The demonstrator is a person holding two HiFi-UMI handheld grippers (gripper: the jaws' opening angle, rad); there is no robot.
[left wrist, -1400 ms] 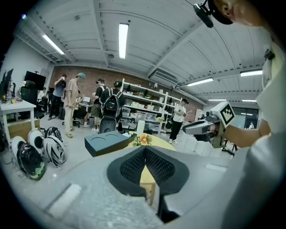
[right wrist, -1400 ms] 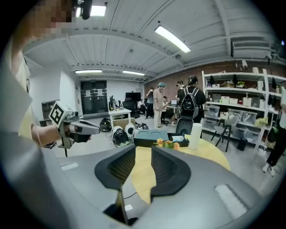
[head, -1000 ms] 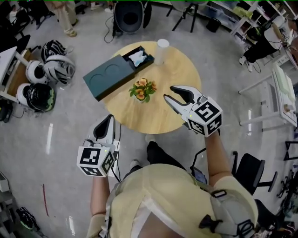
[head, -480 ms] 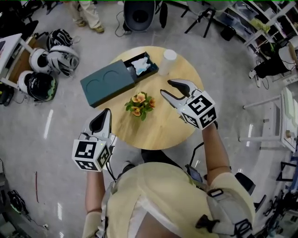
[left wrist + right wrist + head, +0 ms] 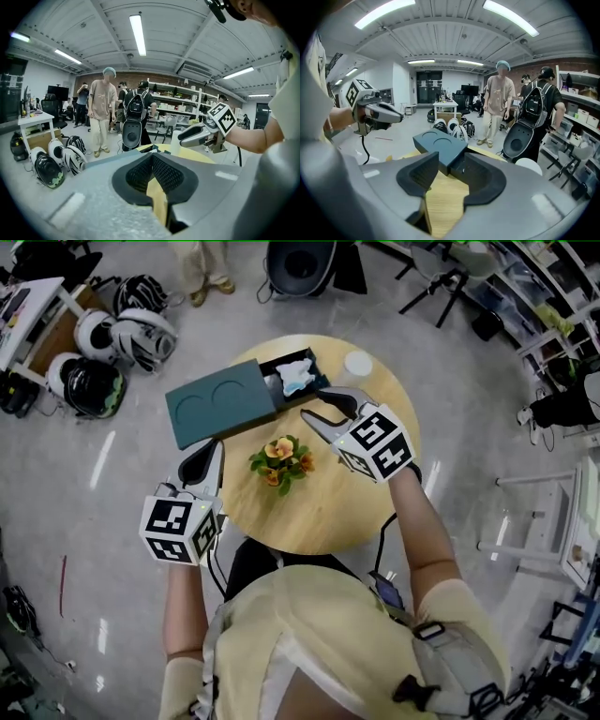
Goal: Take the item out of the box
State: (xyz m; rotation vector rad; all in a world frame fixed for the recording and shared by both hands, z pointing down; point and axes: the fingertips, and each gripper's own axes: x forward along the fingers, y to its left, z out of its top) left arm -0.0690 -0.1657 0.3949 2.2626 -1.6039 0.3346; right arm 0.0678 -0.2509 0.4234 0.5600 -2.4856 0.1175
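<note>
Near box (image 5: 220,404): right tongs (image 5: 312,404) apart, empty | left tongs (image 5: 201,458) clenched, empty

The pale item (image 5: 298,376) lying in the box (image 5: 225,404) is too small and blurred to identify.

Open end of the box (image 5: 220,404) free from above; flowers (image 5: 281,457) near in front, white cup (image 5: 357,363) to its right.
</note>
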